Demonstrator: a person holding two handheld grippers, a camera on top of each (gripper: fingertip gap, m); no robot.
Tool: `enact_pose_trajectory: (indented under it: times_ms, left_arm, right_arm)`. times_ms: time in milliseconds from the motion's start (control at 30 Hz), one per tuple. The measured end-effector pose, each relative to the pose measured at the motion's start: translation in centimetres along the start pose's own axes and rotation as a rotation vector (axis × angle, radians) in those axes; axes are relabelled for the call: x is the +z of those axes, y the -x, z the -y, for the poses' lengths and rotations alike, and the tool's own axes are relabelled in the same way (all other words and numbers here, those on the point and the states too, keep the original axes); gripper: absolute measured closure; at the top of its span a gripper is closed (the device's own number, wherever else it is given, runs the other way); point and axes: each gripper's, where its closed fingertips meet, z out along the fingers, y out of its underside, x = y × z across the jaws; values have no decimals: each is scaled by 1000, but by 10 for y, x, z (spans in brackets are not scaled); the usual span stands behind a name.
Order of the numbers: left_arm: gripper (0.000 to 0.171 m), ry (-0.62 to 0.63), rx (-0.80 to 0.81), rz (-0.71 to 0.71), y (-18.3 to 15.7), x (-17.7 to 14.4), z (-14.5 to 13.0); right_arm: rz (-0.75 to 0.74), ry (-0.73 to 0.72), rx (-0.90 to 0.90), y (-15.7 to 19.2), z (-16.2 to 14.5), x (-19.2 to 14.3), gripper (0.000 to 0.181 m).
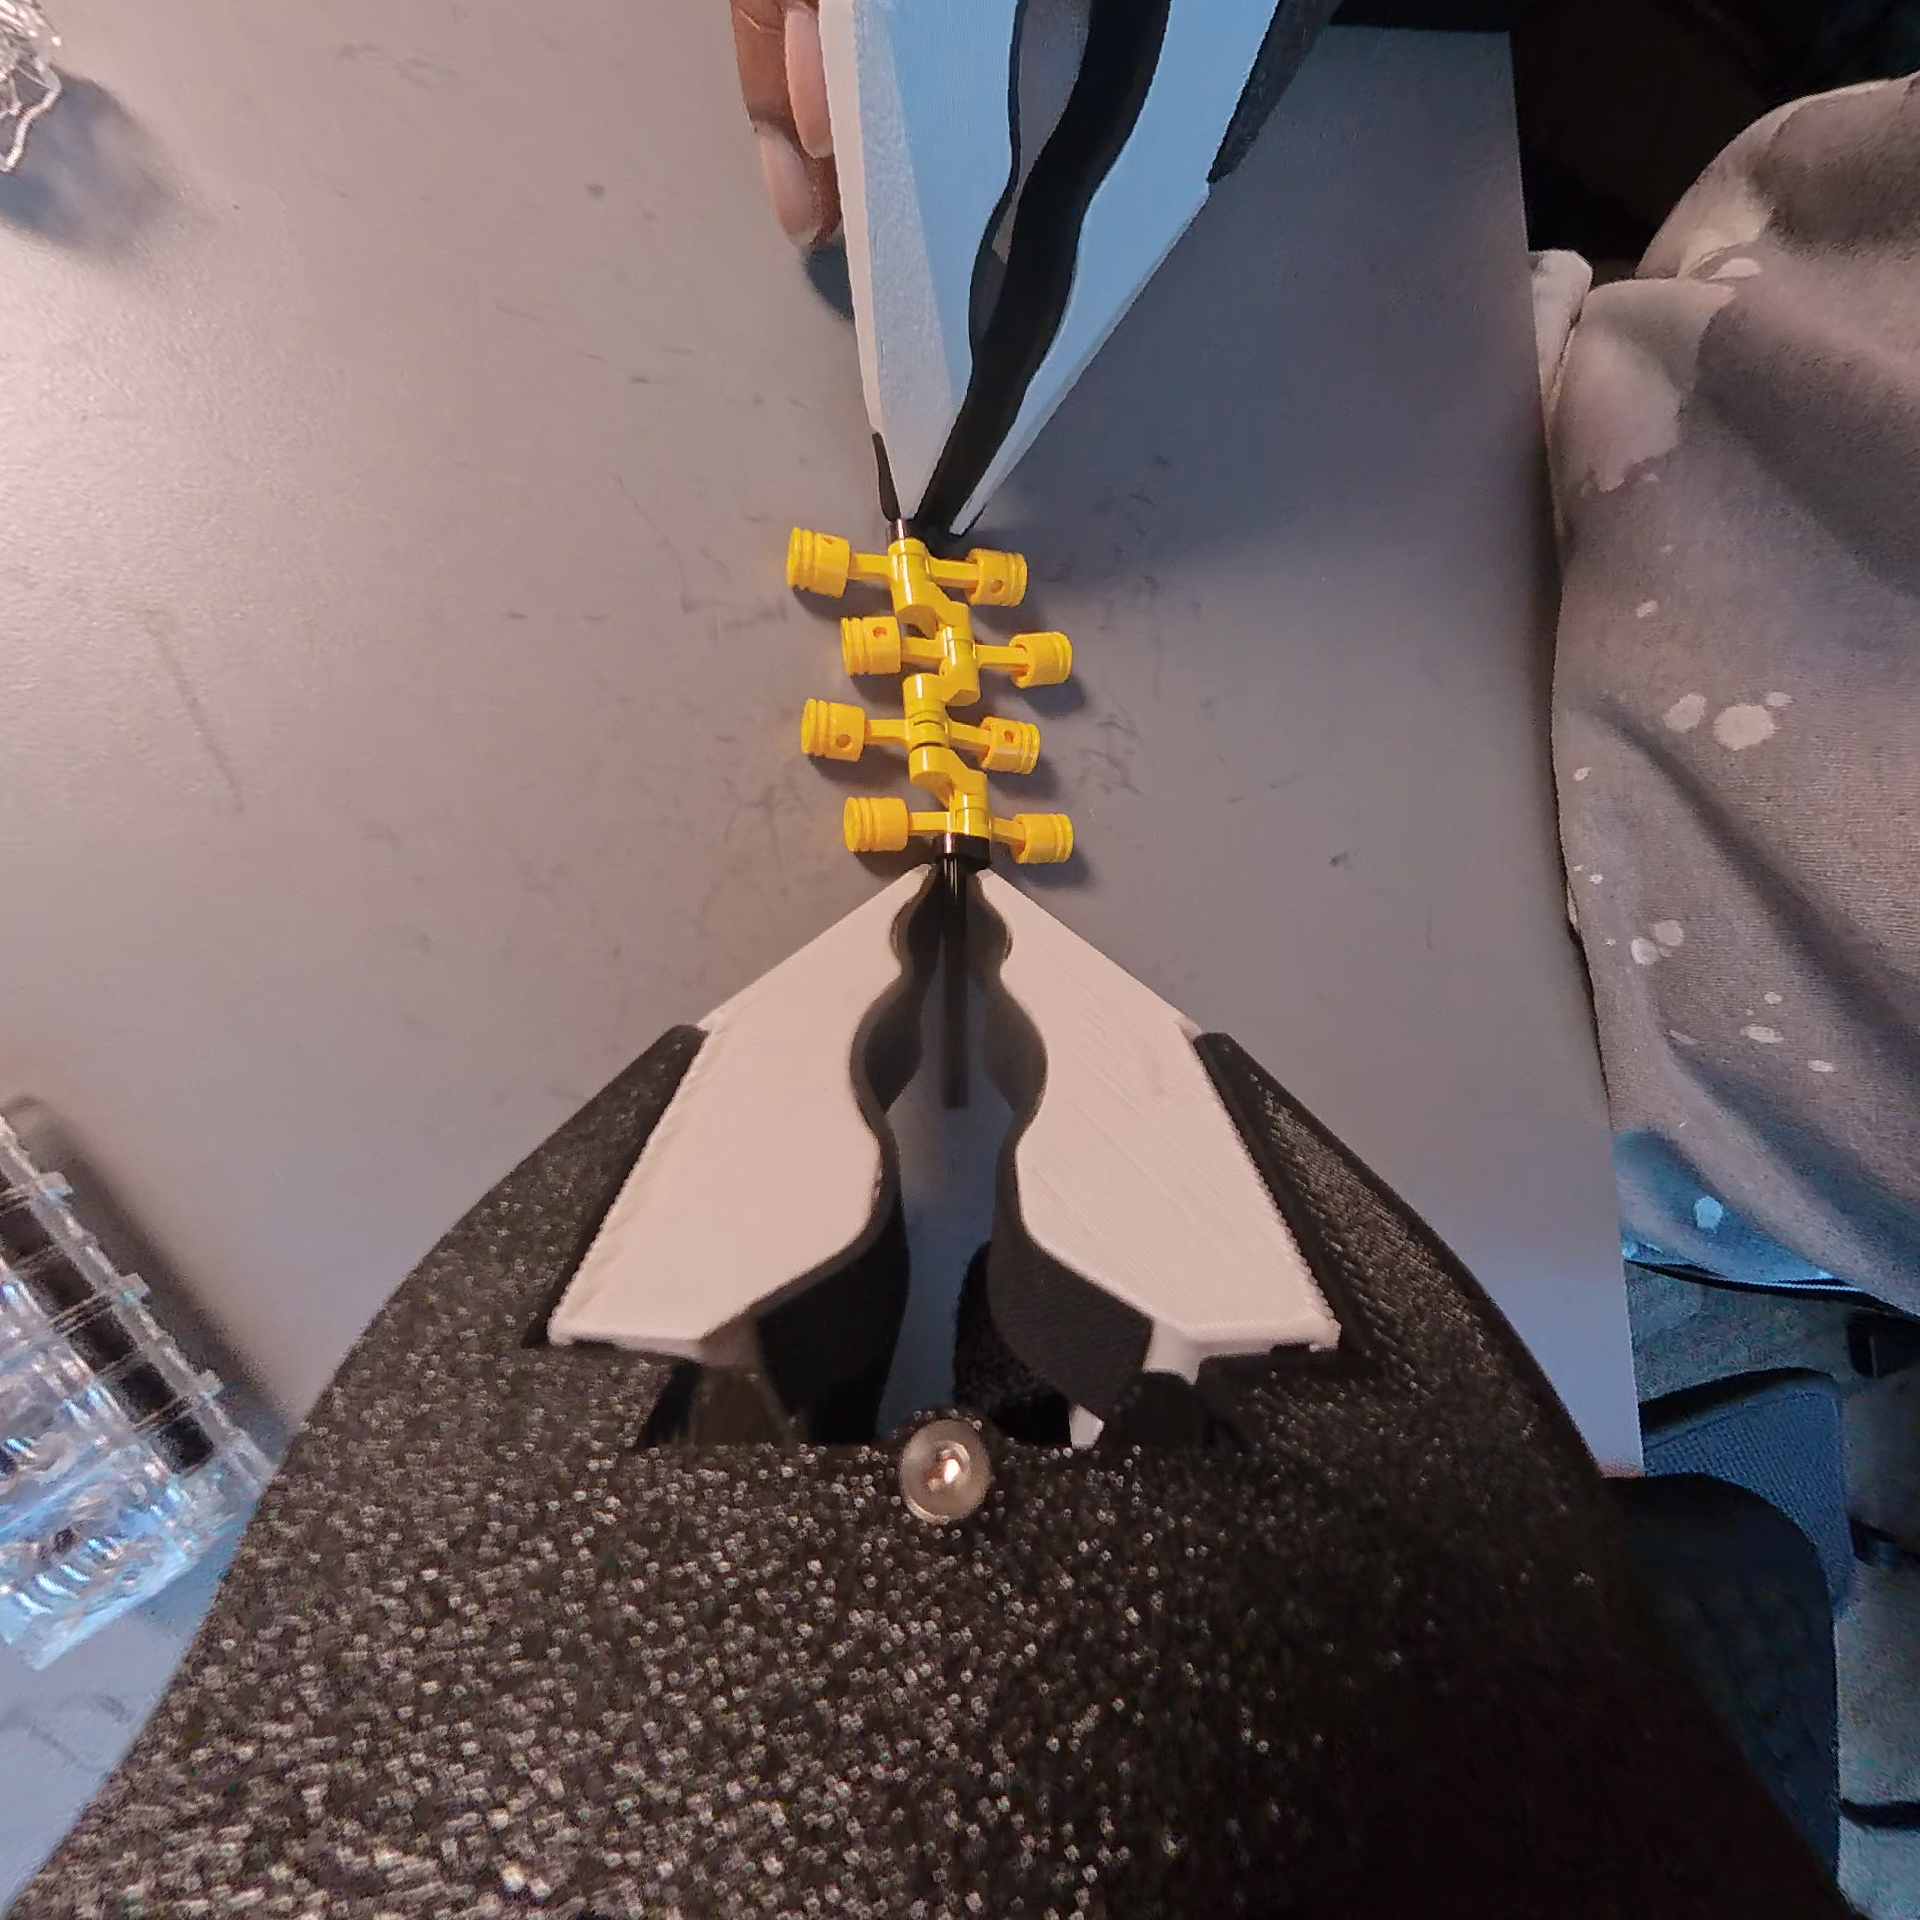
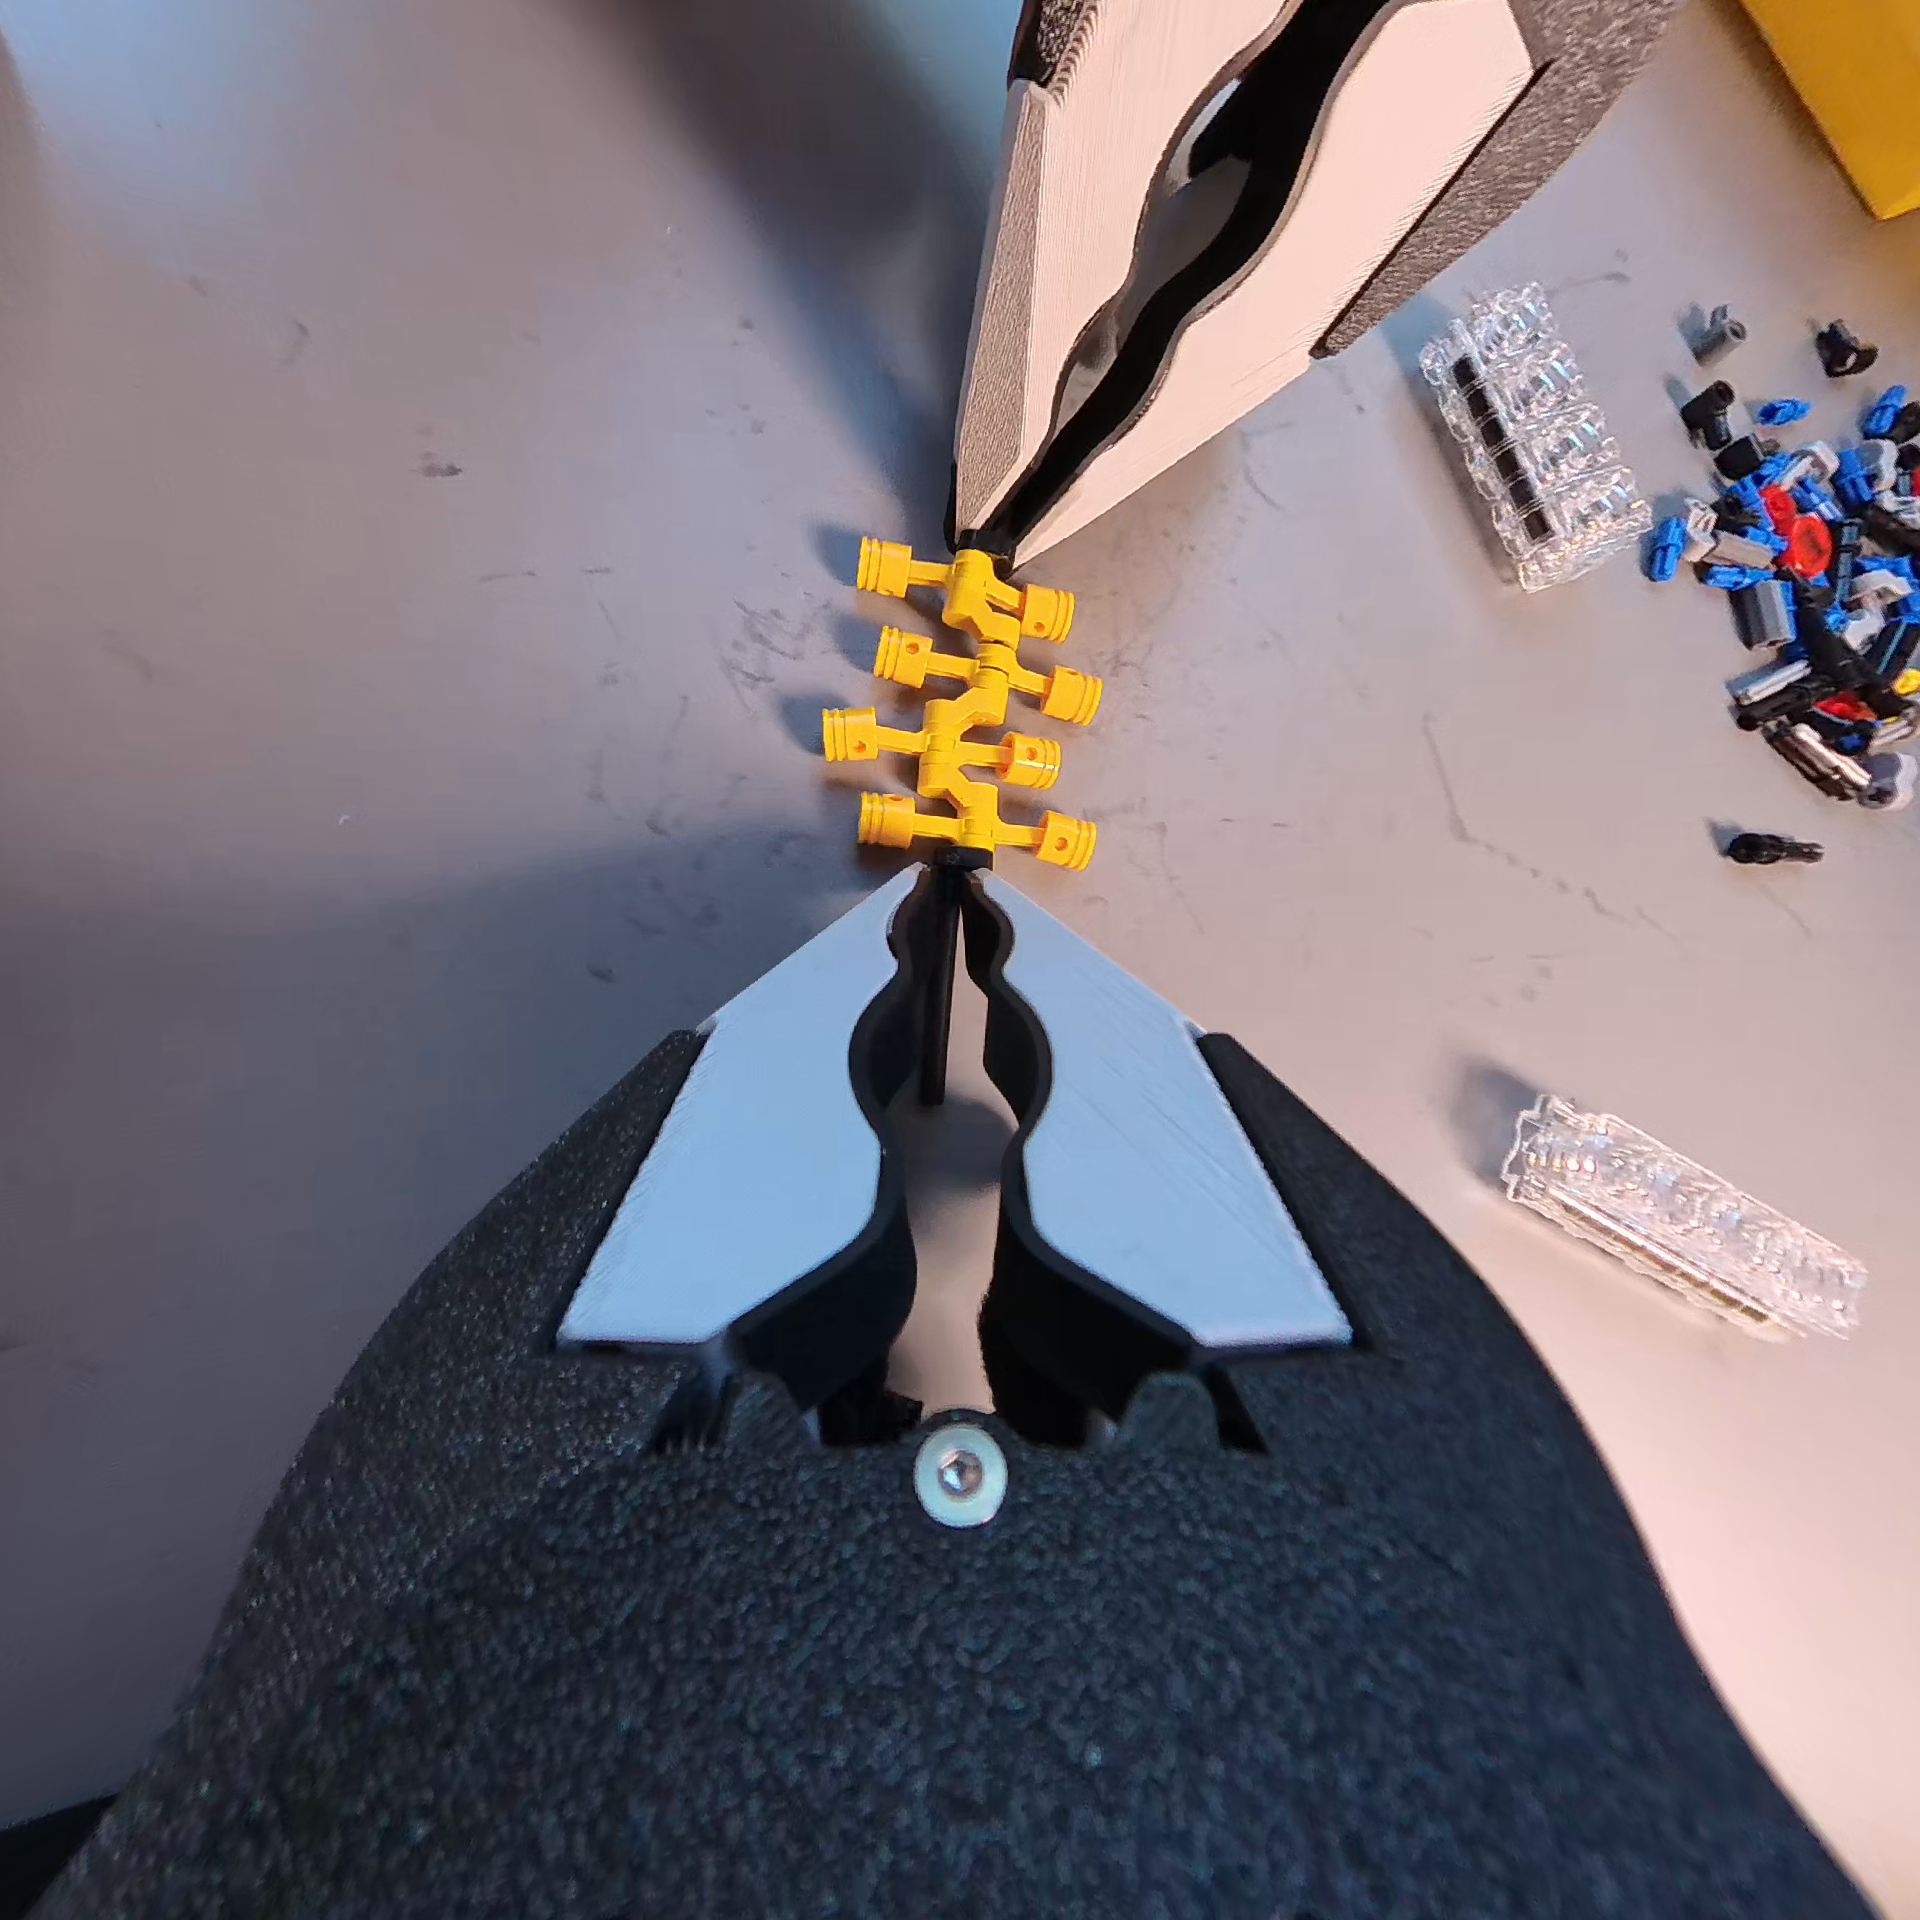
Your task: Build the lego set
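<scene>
- Yellow piston-and-crankshaft assembly point(image 1: 935, 698) is strung between the two grippers over the grey table point(image 1: 416, 520): four pairs of pistons sticking out sideways off a zigzag yellow crank.
- Can't tell if the pistons rest on the table or sit just above it.
- Left gripper point(image 1: 951, 878) has its fingertips pinched together on the black axle point(image 1: 953, 987) poking out of one end of the crank; the axle's free end runs back between its wavy black pads point(image 1: 883, 1039).
- Right gripper point(image 2: 943, 878) is doing the same at the other end, tips clamped on another black axle point(image 2: 938, 997).
- So each one grips its own end, tips pointing at each other, with the yellow bit in the middle.
- A person's fingers point(image 1: 795, 114) show beside the right gripper's white finger.
- Off to the side: two clear engine-block pieces point(image 2: 1532, 442) point(image 2: 1683, 1216), well apart from the assembly.
- Just past the farther block, a heap of loose parts point(image 2: 1818, 582) in blue, grey, black and red.
- One stray black pin point(image 2: 1771, 850) lies near the heap.
- Yellow box corner point(image 2: 1849, 94) at the table's far edge.
</scene>
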Motion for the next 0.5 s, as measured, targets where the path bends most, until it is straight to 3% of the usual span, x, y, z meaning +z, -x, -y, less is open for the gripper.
enact_pose_trajectory:
  times_ms: [267, 500]
  left_arm:
    - [171, -62, -17, -45, -1, 0, 1]
    - [171, -19, 29, -79, -2, 1, 1]
  right_arm:
    - [13, -35, 21, 2, 2, 1, 180]
    - [23, -30, 2, 2, 3, 1, 181]
